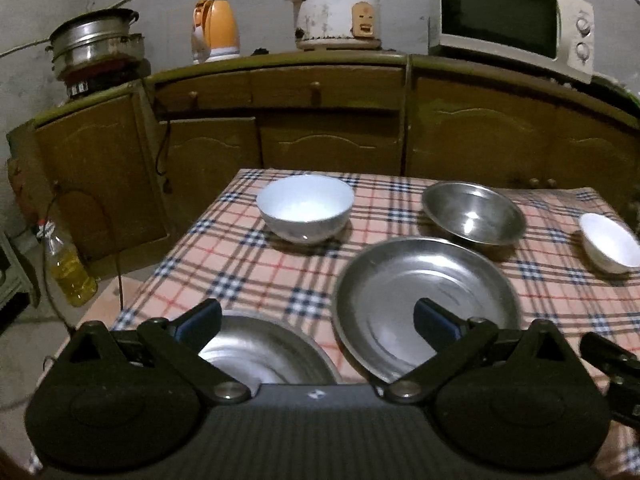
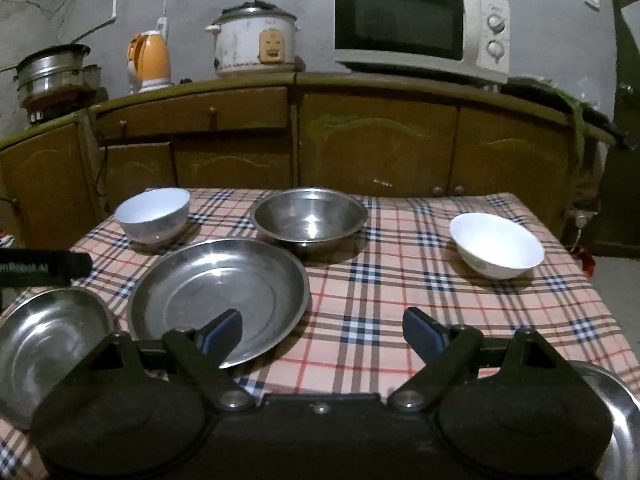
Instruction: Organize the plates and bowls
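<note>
The left gripper [image 1: 318,322], wide open and holding nothing, is nearer the small steel dish [image 1: 264,350], which sits low at six o'clock between its fingers.

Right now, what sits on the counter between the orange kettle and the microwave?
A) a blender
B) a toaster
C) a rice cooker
C: the white rice cooker stands on the counter, with the orange kettle to its left and the microwave to its right.
</note>
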`<control>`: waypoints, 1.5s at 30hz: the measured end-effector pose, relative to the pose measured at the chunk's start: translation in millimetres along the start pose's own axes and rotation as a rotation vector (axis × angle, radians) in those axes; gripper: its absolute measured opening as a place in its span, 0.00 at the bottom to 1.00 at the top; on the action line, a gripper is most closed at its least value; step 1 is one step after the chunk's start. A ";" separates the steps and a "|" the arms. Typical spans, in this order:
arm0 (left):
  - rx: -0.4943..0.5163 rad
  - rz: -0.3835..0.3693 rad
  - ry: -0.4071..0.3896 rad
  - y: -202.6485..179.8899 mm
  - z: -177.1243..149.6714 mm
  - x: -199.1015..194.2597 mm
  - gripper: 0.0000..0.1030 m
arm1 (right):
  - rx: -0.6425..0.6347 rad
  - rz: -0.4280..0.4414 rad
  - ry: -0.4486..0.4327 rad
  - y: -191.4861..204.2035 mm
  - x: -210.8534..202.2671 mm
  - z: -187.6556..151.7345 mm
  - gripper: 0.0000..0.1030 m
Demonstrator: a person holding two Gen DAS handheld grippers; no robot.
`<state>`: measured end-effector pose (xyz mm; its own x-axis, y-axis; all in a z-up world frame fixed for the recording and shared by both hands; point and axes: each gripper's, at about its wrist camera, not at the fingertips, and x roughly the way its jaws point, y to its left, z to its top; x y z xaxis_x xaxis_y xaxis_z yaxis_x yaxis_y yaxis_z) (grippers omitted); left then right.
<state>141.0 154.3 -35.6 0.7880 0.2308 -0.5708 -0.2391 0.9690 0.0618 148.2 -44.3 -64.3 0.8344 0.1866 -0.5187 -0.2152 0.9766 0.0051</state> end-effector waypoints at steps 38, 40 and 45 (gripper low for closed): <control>0.091 -0.145 0.192 -8.8 16.2 127.0 0.19 | 0.089 0.146 0.168 -4.6 129.1 11.4 0.21; 0.095 -0.146 0.175 -10.0 18.0 118.3 0.18 | 0.088 0.146 0.157 -6.2 121.1 13.6 0.21; 0.081 -0.163 0.135 -11.8 23.8 91.2 0.17 | 0.089 0.136 0.123 -11.9 95.0 19.7 0.22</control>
<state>229.2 166.0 -68.9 0.7280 0.0622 -0.6827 -0.0643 0.9977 0.0223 240.0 -36.1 -96.8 0.7313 0.3080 -0.6086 -0.2714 0.9500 0.1545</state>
